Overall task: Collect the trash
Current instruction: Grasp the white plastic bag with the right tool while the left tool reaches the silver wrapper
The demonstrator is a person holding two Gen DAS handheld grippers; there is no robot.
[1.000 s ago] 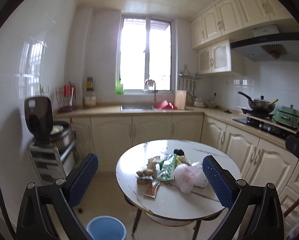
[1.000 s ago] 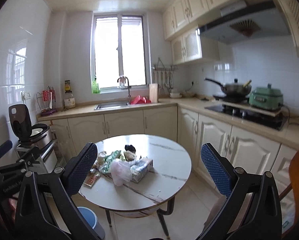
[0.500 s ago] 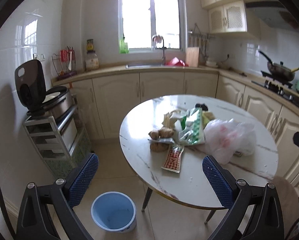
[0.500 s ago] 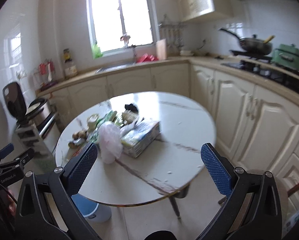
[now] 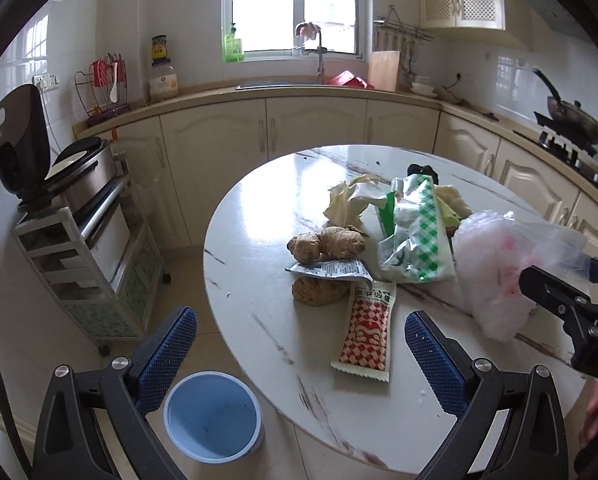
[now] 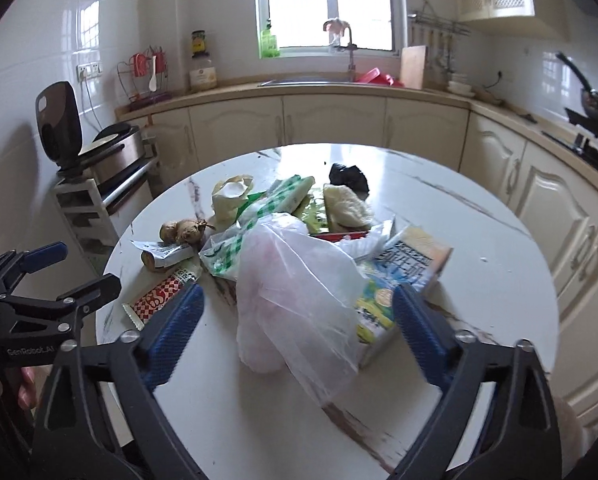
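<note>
From my left wrist camera, my left hand-held gripper (image 5: 297, 354) is spread wide with nothing between its blue pads (image 5: 435, 364). It hangs over the near left edge of the round counter (image 5: 259, 216). The trash sits in a heap towards the middle and right of that counter: two ginger pieces (image 5: 327, 242) with a grey wrapper (image 5: 329, 270) between them, a red-checked sachet (image 5: 367, 330) lying nearest me, a green-checked bag (image 5: 417, 232) behind it, crumpled paper (image 5: 349, 200) beyond the ginger, and a thin plastic bag (image 5: 499, 264) at the right side. A blue bin (image 5: 213, 416) stands on the floor below the counter's near left edge, just beside my left pad (image 5: 167, 354). The tip of my right hand-held gripper (image 5: 567, 308) shows at the right edge, in front of the plastic bag.

From my right wrist camera, my right hand-held gripper (image 6: 297, 328) is also wide open and holds nothing. The plastic bag (image 6: 299, 292) lies between its pads (image 6: 175, 332), though I cannot tell if they touch it. A printed carton (image 6: 403, 276) lies just right of the bag, touching it. The sachet (image 6: 159, 296) is by the counter's (image 6: 479, 248) left edge, with the ginger (image 6: 183, 230) and paper (image 6: 231, 196) further back. A black lump (image 6: 349, 178) lies at the far side of the heap. My left hand-held gripper (image 6: 55, 280) shows at the left, off the counter's edge.
</note>
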